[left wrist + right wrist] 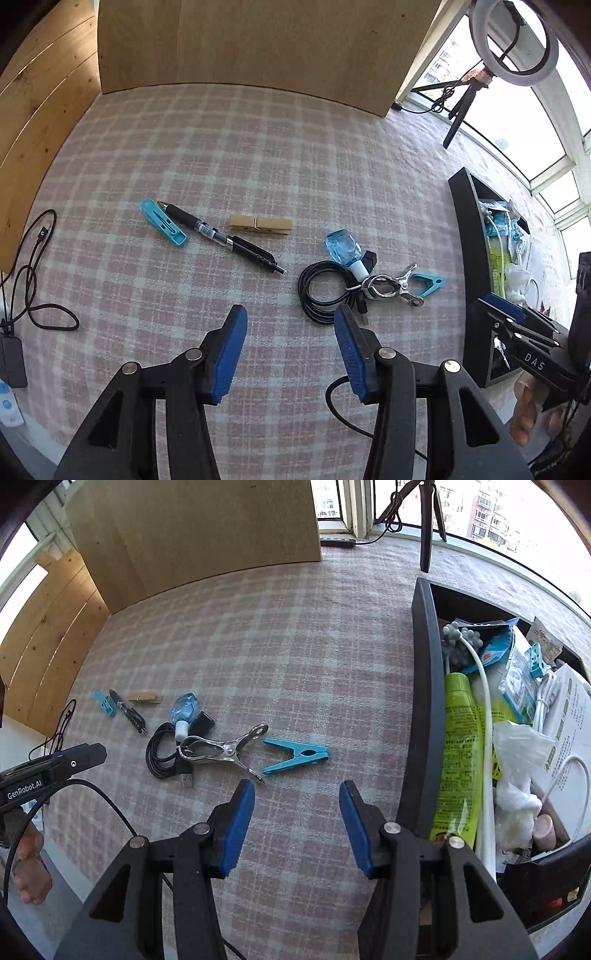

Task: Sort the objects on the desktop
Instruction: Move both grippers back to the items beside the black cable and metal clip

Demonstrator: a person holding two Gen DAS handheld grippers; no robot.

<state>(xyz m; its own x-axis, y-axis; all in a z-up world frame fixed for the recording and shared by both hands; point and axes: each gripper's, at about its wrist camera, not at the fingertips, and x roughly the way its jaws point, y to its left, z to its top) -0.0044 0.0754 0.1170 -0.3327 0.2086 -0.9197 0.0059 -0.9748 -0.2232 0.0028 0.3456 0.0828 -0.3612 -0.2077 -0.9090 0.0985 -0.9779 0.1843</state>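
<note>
On the pink checked cloth lie a black pen (225,238), a blue flat clip (162,222) touching its tip, a wooden clothespin (260,224), a small blue bottle (345,251), a coiled black cable (325,295), a metal clamp (388,286) and a blue clothespin (295,757). My left gripper (290,325) hangs open above bare cloth just below the pen and left of the cable, nothing between its blue pads. My right gripper (297,799) is open too, empty, just below the blue clothespin and beside the black box (424,701).
The black box holds a green tube (461,746), white cables, packets and tissue. A cardboard panel (258,44) stands at the back, wooden boards (40,110) at the left. A black cord (33,266) lies at the left edge. A ring light on a tripod (513,40) stands back right.
</note>
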